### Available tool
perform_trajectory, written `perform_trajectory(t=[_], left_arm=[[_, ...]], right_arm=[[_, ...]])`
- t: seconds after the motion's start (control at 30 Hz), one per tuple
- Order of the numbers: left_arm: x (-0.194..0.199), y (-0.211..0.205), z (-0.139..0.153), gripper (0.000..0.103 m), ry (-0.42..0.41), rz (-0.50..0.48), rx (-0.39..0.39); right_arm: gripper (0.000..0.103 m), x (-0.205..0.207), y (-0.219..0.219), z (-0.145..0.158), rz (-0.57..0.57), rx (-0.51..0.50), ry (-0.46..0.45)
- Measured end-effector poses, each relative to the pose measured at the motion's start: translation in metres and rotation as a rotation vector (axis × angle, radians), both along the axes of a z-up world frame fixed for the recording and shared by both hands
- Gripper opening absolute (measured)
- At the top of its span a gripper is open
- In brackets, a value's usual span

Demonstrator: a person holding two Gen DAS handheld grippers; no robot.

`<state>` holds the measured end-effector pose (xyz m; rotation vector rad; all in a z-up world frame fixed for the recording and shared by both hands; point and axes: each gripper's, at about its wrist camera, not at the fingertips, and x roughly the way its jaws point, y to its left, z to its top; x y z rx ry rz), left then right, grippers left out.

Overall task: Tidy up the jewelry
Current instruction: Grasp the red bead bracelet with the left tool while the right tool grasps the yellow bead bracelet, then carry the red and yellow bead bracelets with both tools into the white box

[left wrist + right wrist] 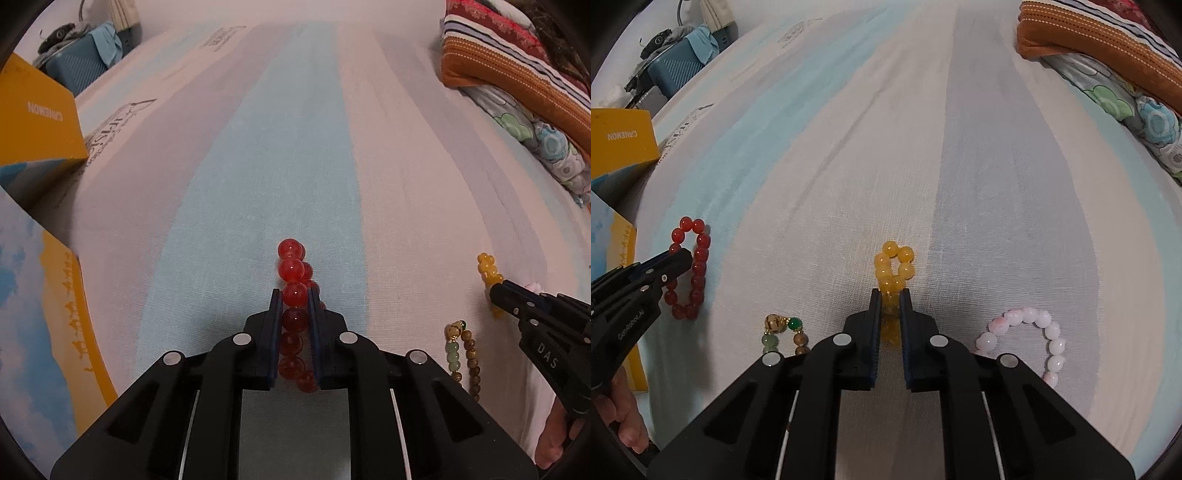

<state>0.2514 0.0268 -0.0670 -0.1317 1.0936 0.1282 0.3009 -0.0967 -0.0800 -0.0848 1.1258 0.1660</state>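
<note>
Red bracelet [294,291] pinched in my left gripper [294,300], yellow bracelet [894,267] in my right gripper [890,301], both on the bedsheet [923,166] near the pink bracelet [1034,332]; next I lift both together, gently

Home bedroom. Bed [871,155] under a pastel striped sheet; folded quilts and blankets [517,74] stacked at its far right; blue suitcase [75,72] with clothes on top beyond the left edge.

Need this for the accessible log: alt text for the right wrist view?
The right tool is shut on a yellow bead bracelet on a striped sheet. Left, the other tool grips a red bracelet; a pink bracelet lies right.
</note>
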Motion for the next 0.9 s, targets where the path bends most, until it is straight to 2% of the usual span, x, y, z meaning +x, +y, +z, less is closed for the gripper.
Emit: perform_trajectory(t=[0.63, 0.9], left_arm=[[-0.017, -0.001, 0.034, 0.013, -0.068, -0.025, -0.028], [-0.021, -0.001, 0.047, 0.013, -0.092, -0.024, -0.001]], right_arm=[[0.009, -0.013, -0.003, 0.03, -0.007, -0.006, -0.092], [0.009, -0.016, -0.004, 0.043, -0.023, -0.012, -0.13]])
